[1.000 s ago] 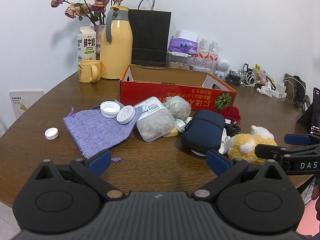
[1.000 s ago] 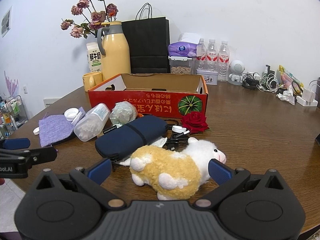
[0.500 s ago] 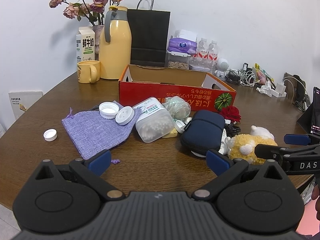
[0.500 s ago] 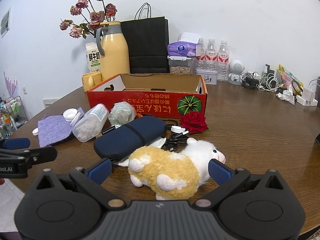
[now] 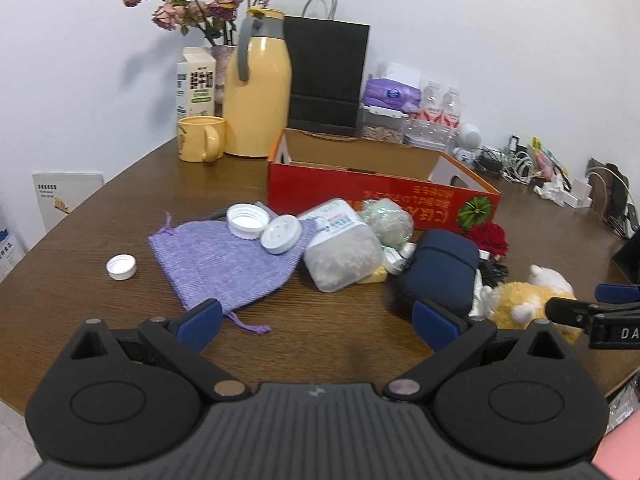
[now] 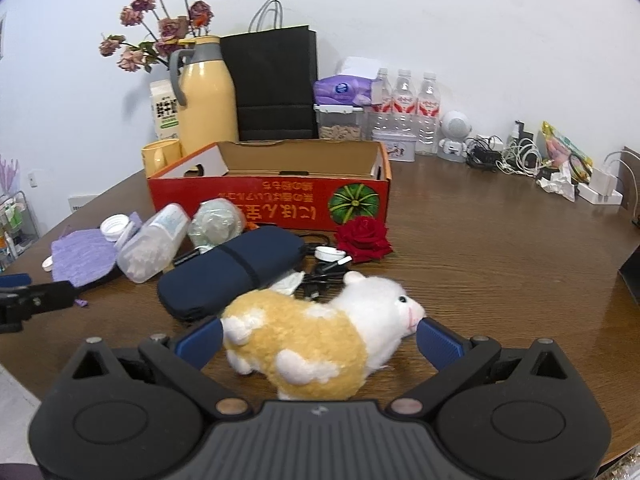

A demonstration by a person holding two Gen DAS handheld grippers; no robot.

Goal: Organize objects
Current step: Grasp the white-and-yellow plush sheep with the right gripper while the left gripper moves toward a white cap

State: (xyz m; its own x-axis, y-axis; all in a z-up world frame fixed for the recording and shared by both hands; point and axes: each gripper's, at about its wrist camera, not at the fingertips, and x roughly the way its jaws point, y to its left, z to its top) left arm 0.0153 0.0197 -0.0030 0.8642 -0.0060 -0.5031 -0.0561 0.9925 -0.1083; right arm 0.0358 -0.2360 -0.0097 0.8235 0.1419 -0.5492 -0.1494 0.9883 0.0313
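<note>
While the red box (image 6: 268, 200) carries upside-down printed script, the plush toy (image 6: 316, 336) lies between the wide-spread right gripper (image 6: 318, 338) fingers, ungripped; the left gripper (image 5: 318, 320) gapes empty near the purple pouch (image 5: 224, 258).

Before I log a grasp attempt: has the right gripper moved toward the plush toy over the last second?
Yes. The right gripper has come forward: its open fingertips now flank the plush toy, which sits larger and closer against the fixed red box.
</note>
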